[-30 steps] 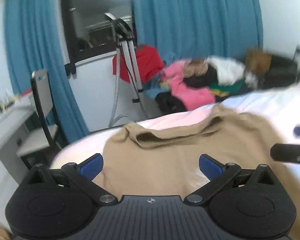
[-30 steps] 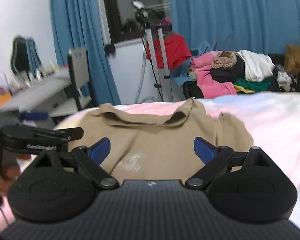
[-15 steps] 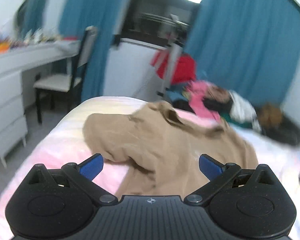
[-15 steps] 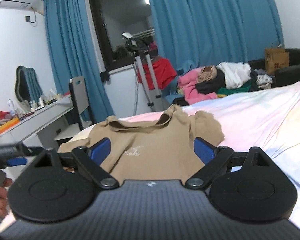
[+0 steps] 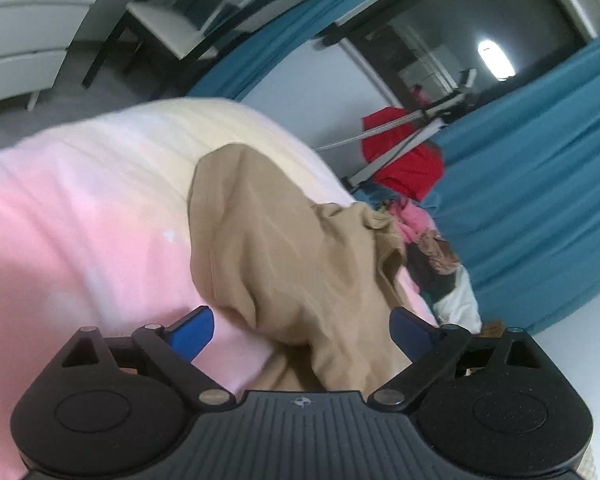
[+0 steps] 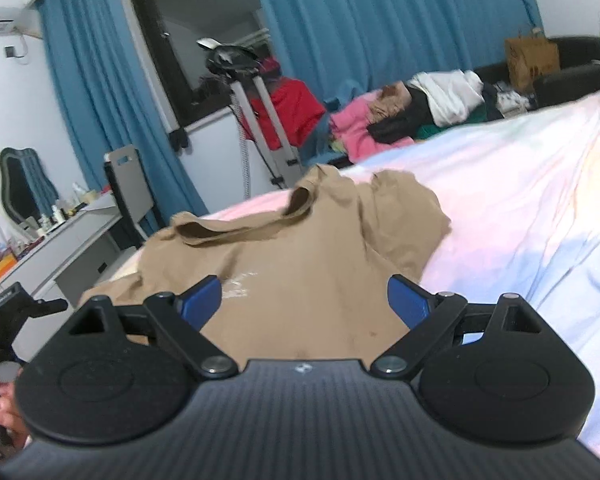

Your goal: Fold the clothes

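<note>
— On the bed (image 6: 520, 184), what is seen, and how is it laid?

— A tan T-shirt (image 6: 308, 264) is spread over the pink and white sheet, collar toward the window; a pale print is carried on its chest, and one short sleeve is rumpled on the side nearer the clothes pile (image 6: 412, 116). From the left wrist view the same T-shirt (image 5: 284, 264) is shown bunched, with a sleeve humped up close before the camera.

— And the grippers?

— The right gripper (image 6: 304, 300) is held low over the lower part of the shirt; its blue-tipped fingers are spread wide and nothing is gripped between them. The left gripper (image 5: 302, 326) is tilted sharply over the shirt's sleeve side; its fingers are likewise parted wide; cloth lies between them, but whether it is touched cannot be told. In the right wrist view part of the left gripper's body is seen at the left edge, gripped by a hand (image 6: 2, 404).

— What is placed around the bed?

— Blue curtains (image 6: 380, 20) are hung beside a dark window; a tripod (image 6: 260, 96) is stood before a red garment; a chair (image 6: 128, 184) is set at a white desk (image 6: 60, 236) crowded with small items.
</note>
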Demonstrator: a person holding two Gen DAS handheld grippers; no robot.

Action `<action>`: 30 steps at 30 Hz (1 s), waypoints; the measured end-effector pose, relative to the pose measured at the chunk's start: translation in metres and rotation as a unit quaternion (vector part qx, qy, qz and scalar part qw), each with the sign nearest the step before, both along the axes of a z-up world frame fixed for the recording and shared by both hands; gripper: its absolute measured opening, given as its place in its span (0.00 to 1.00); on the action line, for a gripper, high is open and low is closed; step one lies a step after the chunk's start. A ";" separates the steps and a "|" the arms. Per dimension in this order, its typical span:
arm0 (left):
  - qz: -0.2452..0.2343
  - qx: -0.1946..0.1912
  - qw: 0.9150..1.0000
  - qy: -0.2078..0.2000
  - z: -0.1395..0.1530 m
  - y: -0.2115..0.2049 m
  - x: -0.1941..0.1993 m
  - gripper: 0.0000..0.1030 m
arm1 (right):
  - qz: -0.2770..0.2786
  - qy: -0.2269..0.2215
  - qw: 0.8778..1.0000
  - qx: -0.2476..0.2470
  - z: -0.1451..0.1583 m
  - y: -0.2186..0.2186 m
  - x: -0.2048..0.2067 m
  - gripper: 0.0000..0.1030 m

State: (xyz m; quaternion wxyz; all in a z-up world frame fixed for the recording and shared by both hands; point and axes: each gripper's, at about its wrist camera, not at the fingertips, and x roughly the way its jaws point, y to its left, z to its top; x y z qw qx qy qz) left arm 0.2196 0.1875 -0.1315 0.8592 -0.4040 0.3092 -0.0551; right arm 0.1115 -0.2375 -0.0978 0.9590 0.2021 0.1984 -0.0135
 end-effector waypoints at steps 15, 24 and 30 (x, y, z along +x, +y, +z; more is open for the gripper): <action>0.080 0.128 0.989 0.007 0.008 -0.012 0.092 0.08 | -0.020 0.017 0.999 0.037 -0.011 -0.017 -0.004 0.89; 0.077 0.294 0.952 0.014 0.057 -0.021 0.133 0.11 | -0.023 0.015 0.999 0.030 -0.012 -0.016 0.001 0.89; 0.012 0.272 0.960 0.059 0.051 -0.017 0.092 0.44 | -0.010 0.021 1.000 0.008 -0.017 -0.007 0.006 0.89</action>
